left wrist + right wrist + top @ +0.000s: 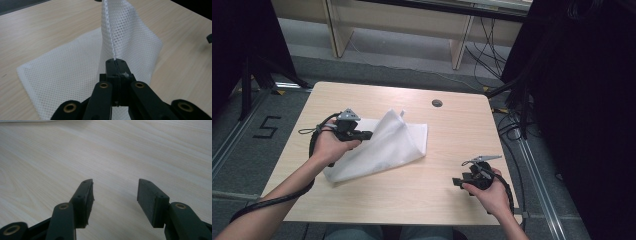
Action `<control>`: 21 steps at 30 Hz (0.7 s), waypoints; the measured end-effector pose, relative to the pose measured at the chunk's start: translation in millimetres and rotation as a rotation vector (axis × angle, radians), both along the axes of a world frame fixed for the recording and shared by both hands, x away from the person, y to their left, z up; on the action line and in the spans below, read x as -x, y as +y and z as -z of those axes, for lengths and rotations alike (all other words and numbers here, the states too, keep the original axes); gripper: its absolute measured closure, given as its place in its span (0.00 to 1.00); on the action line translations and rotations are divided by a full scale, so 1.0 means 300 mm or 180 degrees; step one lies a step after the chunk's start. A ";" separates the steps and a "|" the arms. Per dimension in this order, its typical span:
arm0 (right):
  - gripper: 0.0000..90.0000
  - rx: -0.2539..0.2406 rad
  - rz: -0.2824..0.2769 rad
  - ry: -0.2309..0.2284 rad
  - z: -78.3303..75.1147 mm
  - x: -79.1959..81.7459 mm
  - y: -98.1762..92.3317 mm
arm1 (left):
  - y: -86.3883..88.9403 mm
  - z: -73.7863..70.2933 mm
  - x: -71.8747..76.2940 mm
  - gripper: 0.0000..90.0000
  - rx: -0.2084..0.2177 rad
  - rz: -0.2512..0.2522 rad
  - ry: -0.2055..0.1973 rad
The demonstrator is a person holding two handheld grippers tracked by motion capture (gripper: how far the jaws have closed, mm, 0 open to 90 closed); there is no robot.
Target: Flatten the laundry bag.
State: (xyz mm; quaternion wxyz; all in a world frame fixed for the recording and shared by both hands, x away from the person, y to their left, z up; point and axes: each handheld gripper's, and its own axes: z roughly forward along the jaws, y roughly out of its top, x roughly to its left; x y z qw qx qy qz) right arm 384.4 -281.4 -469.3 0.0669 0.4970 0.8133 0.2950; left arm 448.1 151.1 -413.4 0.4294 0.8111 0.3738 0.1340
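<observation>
The white mesh bag (pixel 382 145) lies on the light wooden tabletop (pixel 447 125), a little left of the middle. It is made of thin net fabric with many small holes, and a stitched seam runs along its edge. One part of it is lifted and folded over, so it stands up like a small tent, while the rest stays flat. The left gripper (pixel 364 134) has its jaws pressed together on the seam of the mesh bag (pixel 120 35). The right gripper (pixel 115 192) is held low over bare wood near the front right corner, well apart from the bag, its jaws wide with nothing between them.
</observation>
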 end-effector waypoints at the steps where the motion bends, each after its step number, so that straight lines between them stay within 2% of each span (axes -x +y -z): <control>1: 0.53 -0.0012 -0.0014 0.0003 0.003 -0.002 -0.001 | -0.008 -0.001 0.009 1.00 0.0000 0.0028 -0.0012; 4: 0.53 -0.0010 -0.0012 0.0004 0.002 -0.001 -0.001 | -0.031 -0.003 0.032 1.00 0.0007 0.0145 -0.0027; 11: 0.53 -0.0054 0.0017 -0.0043 0.003 0.003 0.002 | -0.077 0.003 0.081 1.00 -0.0046 0.0303 -0.0021; 20: 0.53 -0.0074 0.0012 -0.0041 0.006 0.001 0.003 | -0.087 0.005 0.123 1.00 -0.0046 0.0385 0.0020; 21: 0.53 -0.0005 -0.0009 0.0007 -0.001 0.002 0.001 | -0.091 0.006 0.130 1.00 -0.0037 0.0364 0.0028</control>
